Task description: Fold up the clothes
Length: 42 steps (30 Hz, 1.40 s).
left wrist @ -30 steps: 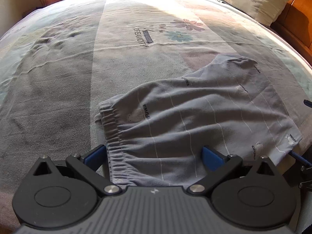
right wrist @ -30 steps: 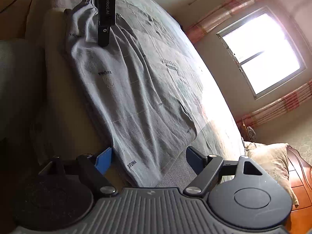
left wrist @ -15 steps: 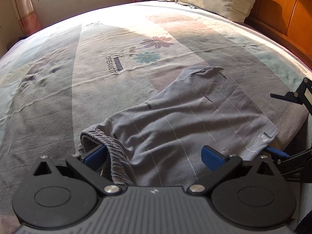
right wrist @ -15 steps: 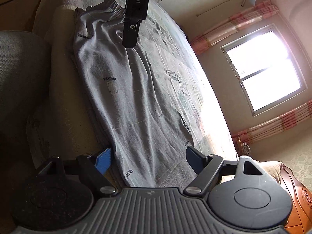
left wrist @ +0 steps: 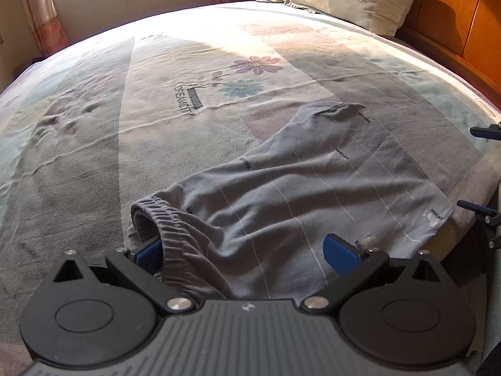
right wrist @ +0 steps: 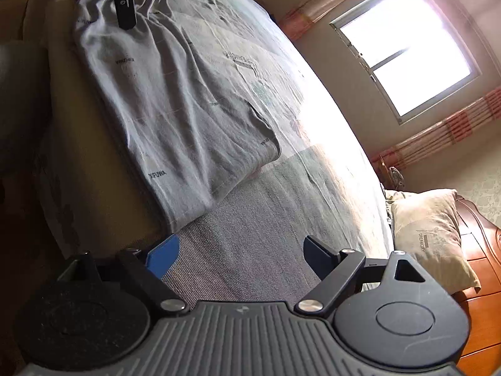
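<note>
- Cotton floral bedsheet (left wrist: 175, 62) fills the view; grey pinstriped elastic-waist shorts (left wrist: 313, 194) lie flattened at its near edge, halved lengthwise, crosswise fold left.
- Left gripper (left wrist: 247, 250), six o'clock, spread wide, waistband between, unpinched.
- Right gripper (right wrist: 241, 250) just opened wider, empty; it has slid off the hem.

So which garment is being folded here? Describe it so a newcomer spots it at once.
Start at the large bed with its floral printed sheet. Near its nearest edge lie grey shorts, the only garment there. A gathered elastic waistband, thin pale stripes and small dark lettering distinguish them from the sheet.
</note>
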Tool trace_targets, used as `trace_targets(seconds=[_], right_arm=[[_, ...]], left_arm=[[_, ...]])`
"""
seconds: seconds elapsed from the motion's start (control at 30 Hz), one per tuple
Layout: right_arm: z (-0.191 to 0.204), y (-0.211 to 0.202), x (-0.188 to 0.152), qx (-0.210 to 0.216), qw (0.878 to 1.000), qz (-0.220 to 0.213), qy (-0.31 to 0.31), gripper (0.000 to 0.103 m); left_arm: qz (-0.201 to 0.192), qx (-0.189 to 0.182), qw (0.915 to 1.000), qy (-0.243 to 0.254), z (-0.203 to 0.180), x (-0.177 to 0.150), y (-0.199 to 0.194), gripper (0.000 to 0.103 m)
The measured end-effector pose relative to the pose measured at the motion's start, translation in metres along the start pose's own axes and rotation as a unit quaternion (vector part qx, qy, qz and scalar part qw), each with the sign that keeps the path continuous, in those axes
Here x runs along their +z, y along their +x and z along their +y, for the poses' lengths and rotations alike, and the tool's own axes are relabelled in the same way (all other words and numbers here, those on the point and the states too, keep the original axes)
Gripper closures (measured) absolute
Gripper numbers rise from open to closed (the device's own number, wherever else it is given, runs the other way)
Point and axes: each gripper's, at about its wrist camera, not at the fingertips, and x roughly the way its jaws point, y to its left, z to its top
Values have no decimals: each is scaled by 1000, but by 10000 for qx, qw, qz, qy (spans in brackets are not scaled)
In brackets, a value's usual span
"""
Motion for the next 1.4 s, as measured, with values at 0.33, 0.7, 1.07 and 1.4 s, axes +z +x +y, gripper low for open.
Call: trace_targets(seconds=[0.33,0.7,1.07,1.4], right_arm=[[-28,52,48,1694,9602,-456,2174,14],[-63,72,34,1956,9074,-529,3682,14],[-77,106,19,1749,8996,-91,4000,21],[-76,156,61,1870,8961,-83,4025,21]], left_arm=[[213,-61,9997,-61,5,-10,21,1],[-662,-343,9971,-124,31,12,-29,1],[-75,-812,9962,-313,29,-11,23,1],[-80,-830,9949,-567,47,-10,46,1]])
